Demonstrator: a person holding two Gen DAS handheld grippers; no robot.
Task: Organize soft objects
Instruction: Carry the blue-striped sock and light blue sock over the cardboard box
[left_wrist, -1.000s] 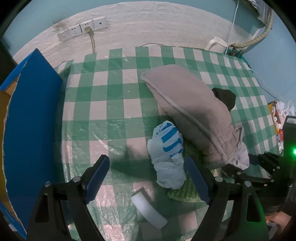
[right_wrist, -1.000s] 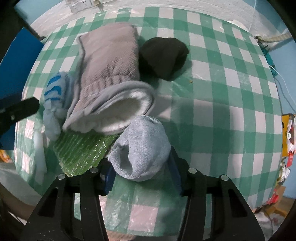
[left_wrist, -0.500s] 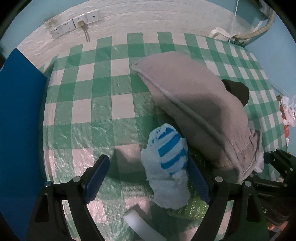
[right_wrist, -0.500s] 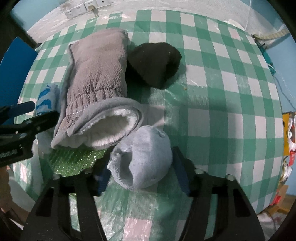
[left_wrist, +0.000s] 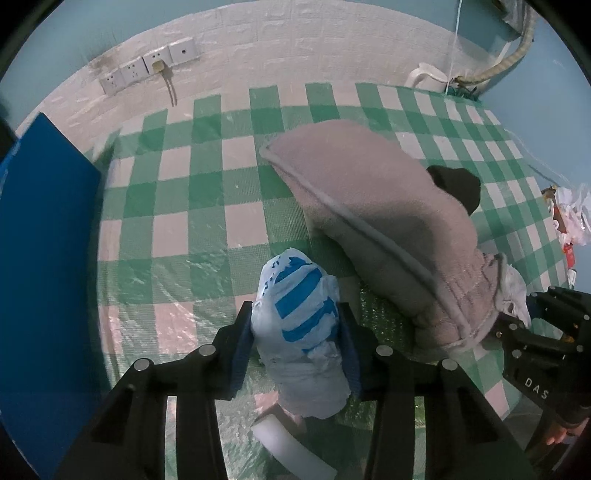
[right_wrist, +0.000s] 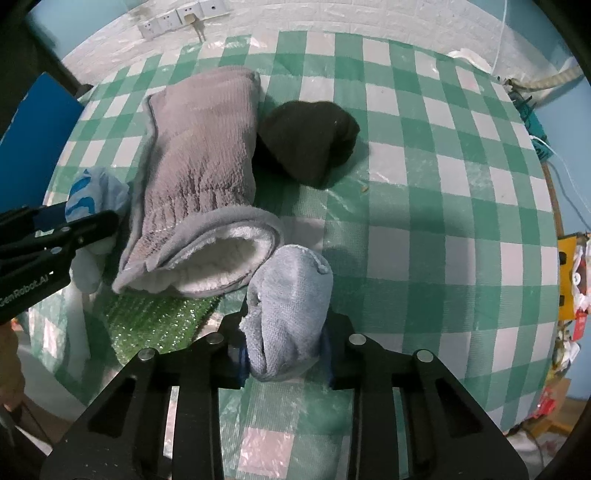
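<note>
We see the blue-striped white sock (left_wrist: 299, 314) between our left gripper (left_wrist: 295, 343) pads, which are closing and press both its sides. The pale blue sock (right_wrist: 288, 310) sits pinched in our right gripper (right_wrist: 284, 354), its jaws narrow. Between the two grippers lies the large grey sock (right_wrist: 199, 177) on the bench (right_wrist: 424, 221), the black sock (right_wrist: 306, 144) beyond it.

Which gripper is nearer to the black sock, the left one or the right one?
Right. The right gripper, shut on the light blue sock, is just in front of the black sock. The left gripper, closing on the blue-striped white sock, sits beyond the grey slipper sock.
</note>
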